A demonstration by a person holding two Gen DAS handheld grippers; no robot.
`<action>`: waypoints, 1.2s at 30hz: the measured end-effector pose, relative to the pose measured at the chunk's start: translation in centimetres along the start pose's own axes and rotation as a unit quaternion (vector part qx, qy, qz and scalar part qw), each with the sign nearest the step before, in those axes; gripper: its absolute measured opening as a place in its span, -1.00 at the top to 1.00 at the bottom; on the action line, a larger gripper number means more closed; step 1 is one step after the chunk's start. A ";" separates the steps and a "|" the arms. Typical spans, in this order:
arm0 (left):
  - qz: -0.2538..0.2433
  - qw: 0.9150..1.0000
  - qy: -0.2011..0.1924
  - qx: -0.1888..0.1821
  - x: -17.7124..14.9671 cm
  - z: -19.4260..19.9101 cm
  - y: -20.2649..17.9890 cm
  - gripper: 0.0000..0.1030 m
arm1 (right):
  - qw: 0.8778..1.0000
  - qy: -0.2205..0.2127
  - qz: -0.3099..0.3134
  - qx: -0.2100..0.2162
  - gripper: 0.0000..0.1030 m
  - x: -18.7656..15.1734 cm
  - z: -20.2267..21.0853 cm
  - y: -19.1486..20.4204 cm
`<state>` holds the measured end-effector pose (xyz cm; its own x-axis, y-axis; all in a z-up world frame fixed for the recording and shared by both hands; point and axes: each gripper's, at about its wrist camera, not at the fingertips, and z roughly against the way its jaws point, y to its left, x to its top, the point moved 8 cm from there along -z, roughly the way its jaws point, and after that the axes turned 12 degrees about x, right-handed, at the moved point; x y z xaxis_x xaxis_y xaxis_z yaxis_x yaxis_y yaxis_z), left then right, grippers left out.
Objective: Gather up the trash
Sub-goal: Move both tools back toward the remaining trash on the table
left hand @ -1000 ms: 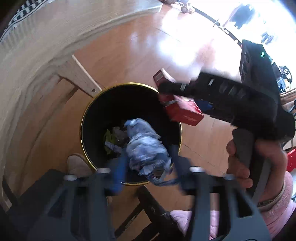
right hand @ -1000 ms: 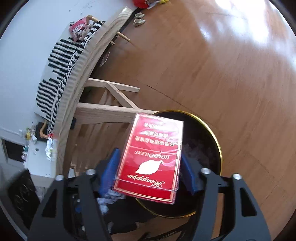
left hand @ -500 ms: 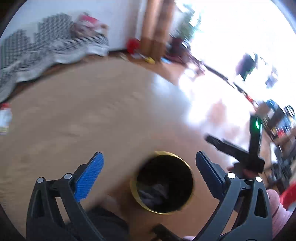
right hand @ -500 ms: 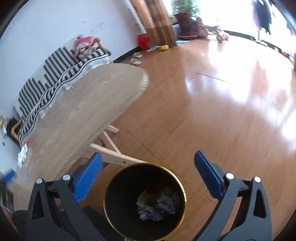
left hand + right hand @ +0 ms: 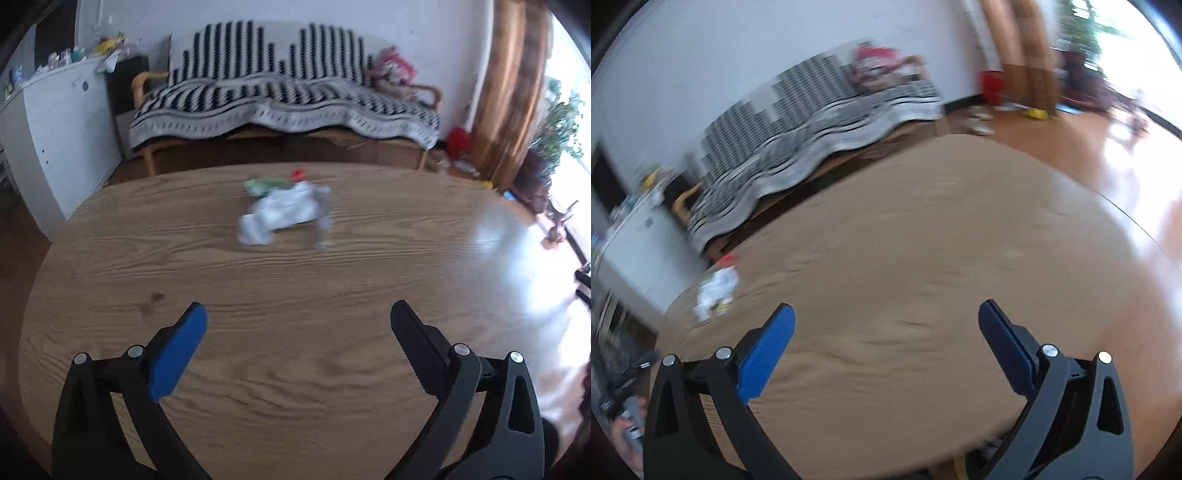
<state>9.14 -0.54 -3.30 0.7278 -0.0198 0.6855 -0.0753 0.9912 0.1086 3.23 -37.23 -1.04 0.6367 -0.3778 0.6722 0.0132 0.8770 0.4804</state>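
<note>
A crumpled white wrapper point(image 5: 284, 216) lies on the far middle of the oval wooden table point(image 5: 295, 369), with a green scrap point(image 5: 264, 184) and a small red piece point(image 5: 298, 173) just behind it. My left gripper point(image 5: 297, 317) is open and empty above the near part of the table, well short of the trash. In the blurred right wrist view the same white trash point(image 5: 716, 291) lies at the table's far left. My right gripper point(image 5: 886, 317) is open and empty over the table point(image 5: 905, 277). The bin is out of view.
A bench with a black-and-white striped blanket point(image 5: 284, 96) stands behind the table. A white cabinet point(image 5: 55, 129) is at the left. Bright wooden floor point(image 5: 517, 240) lies to the right, with curtains point(image 5: 506, 81) and plants near the window.
Both grippers dropped their trash, the crumpled paper and the red box, into the black bin, opened, and swung up from the bin to face the table top.
</note>
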 end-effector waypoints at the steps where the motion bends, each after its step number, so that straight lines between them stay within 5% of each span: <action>1: 0.000 1.000 0.004 0.006 0.0 -1.1 0.6 -0.88 | 1.000 0.015 0.020 0.014 -0.87 0.1 -2.1 2.9; 7: 0.029 0.999 0.032 0.010 1.6 -7.8 3.4 -0.88 | 0.993 0.066 0.095 0.027 -0.87 0.4 -13.1 13.6; 12: 0.010 0.998 0.055 0.011 1.8 -12.9 3.0 -0.88 | 0.982 0.096 0.162 0.009 -0.87 -1.0 -20.4 17.8; 36: -0.031 0.998 0.045 0.028 5.2 -18.7 2.9 -0.88 | 0.968 0.181 0.176 -0.011 -0.88 -2.3 -35.4 20.8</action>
<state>25.44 4.67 -12.86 0.7899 -0.0660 0.6097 -0.0644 0.9798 0.1894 29.34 -7.56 -12.55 0.8328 0.0698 0.5491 -0.2391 0.9401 0.2431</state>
